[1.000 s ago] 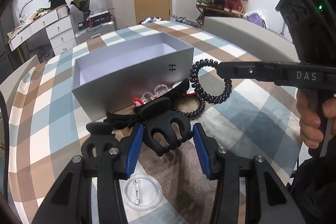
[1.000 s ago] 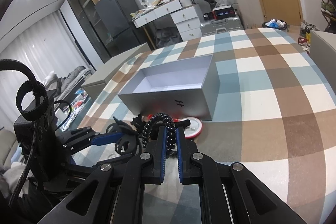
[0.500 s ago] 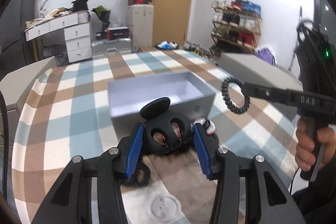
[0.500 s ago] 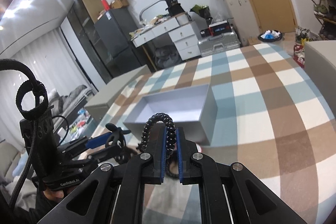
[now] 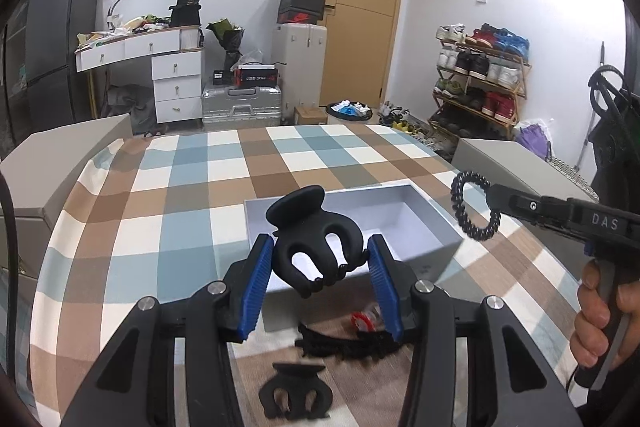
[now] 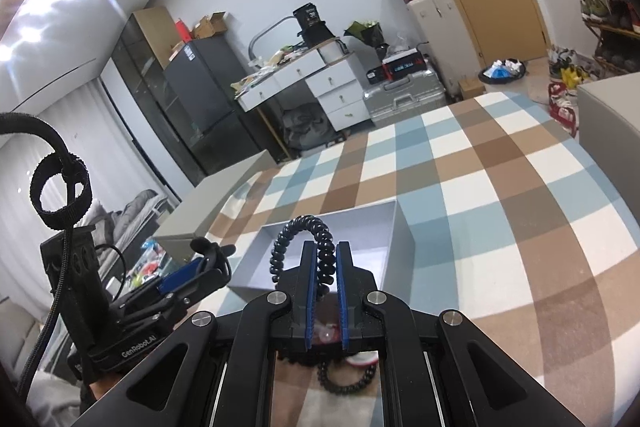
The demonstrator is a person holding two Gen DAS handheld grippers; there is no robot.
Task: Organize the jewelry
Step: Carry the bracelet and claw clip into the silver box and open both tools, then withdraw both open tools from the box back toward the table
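- Left gripper (image 5: 320,263): pads pinch a black claw clip (image 5: 316,243) by its sides, held in the air in front of the grey box (image 5: 436,227).
- Right gripper (image 6: 323,291): pads pressed together on a black coil tie (image 6: 302,247), its loop sticking up past the tips; from the left wrist it hangs at the box's right end.
- Change over the last second: both loads were low at the table by the box's near wall; now both are lifted, with the open box ahead. I'd call pick-up done and drop-in next.
- Box looks empty inside; nothing sorted yet.
- Count, left to right on the checked cloth (image 5: 168,227): claw clips 2, one held, one lying (image 5: 296,393); long black clip (image 5: 344,345) 1; red-white bit (image 5: 362,321) 1, too blurred to identify; coil ties 2, one held, one lying (image 6: 346,379).
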